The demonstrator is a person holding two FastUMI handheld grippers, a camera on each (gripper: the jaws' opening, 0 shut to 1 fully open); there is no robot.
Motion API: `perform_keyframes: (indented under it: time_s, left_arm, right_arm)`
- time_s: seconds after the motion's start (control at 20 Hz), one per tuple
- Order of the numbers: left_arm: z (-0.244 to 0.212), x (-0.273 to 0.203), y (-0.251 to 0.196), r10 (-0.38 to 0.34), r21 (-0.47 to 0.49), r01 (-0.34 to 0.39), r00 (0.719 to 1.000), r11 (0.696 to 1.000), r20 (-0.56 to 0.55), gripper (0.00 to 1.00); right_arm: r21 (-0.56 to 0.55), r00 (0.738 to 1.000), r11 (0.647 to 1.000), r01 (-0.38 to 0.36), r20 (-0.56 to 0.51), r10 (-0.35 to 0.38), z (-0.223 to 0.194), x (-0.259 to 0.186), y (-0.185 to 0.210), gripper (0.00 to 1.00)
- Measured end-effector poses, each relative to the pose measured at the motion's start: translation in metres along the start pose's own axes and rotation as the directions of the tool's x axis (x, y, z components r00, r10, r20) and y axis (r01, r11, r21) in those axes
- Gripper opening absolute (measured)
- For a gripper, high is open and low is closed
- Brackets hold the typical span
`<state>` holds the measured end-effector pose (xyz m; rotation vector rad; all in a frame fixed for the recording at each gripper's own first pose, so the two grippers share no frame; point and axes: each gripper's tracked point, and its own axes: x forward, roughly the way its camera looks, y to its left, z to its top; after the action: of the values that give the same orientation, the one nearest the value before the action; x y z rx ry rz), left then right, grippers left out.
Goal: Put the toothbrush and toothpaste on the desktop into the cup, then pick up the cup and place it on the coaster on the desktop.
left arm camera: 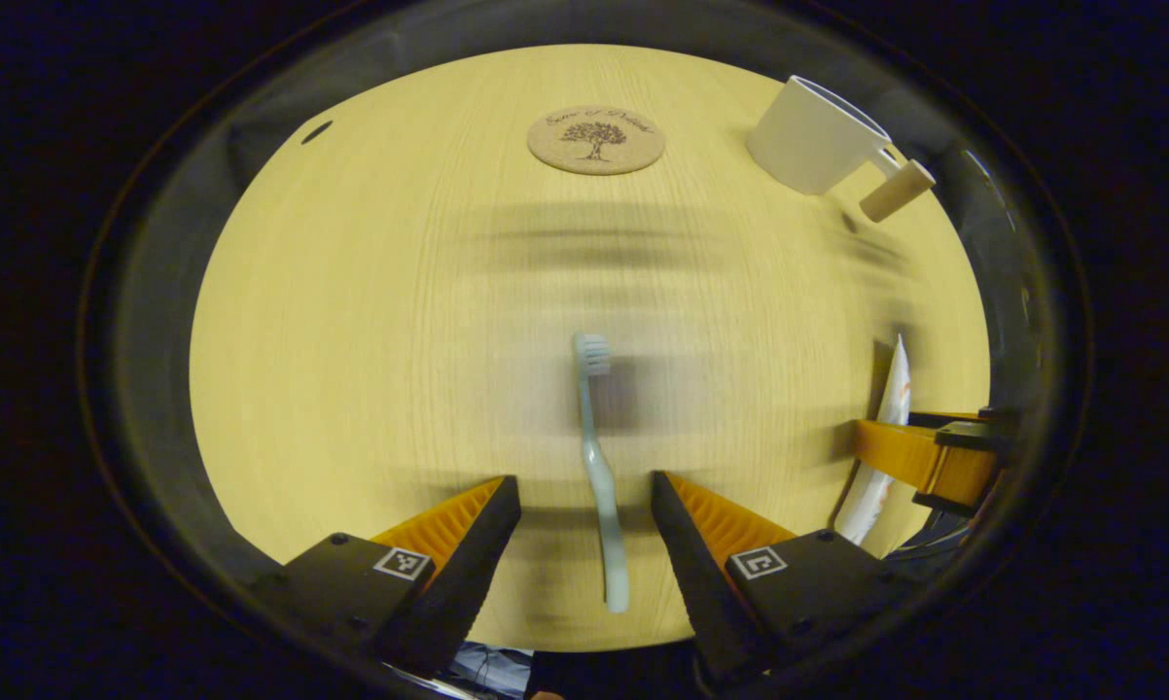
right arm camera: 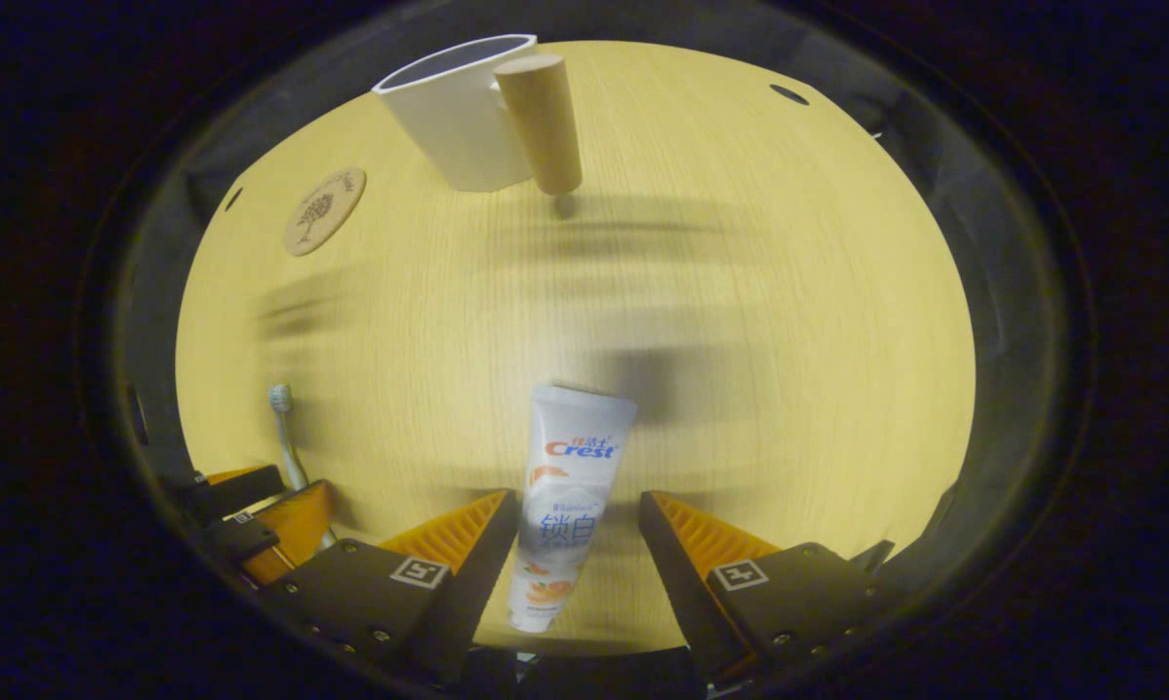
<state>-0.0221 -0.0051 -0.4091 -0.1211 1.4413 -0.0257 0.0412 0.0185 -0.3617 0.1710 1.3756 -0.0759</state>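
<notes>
A pale blue toothbrush lies on the wooden desktop, bristles pointing away, its handle between the spread fingers of my left gripper, which is open around it. A white toothpaste tube lies between the fingers of my right gripper, also open. The white cup with a wooden handle stands at the far right in the left gripper view and at the far left-centre, cup, in the right gripper view. The round cork coaster lies far ahead.
In the left gripper view the toothpaste and the other gripper show at the right edge. In the right gripper view the toothbrush, the coaster and the other gripper sit at the left.
</notes>
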Motion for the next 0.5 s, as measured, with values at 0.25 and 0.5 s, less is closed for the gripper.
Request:
perform_keyframes:
  time_s: [0.25, 0.5]
  left_arm:
    - [0.0024, -0.0015, -0.0031, 0.0, 0.02, 0.0, 1.0, 1.0, -0.022, 0.95]
    - [0.001, -0.0025, -0.0048, -0.002, 0.026, 0.003, 1.0, 1.0, -0.031, 0.87]
  right_arm:
    - [0.002, 0.999, 1.0, 0.016, -0.043, -0.016, -0.0024, 0.0008, 0.0039, 0.85]
    - [-0.015, 0.999, 1.0, 0.022, -0.033, -0.022, 0.0001, -0.0009, -0.0034, 0.62]
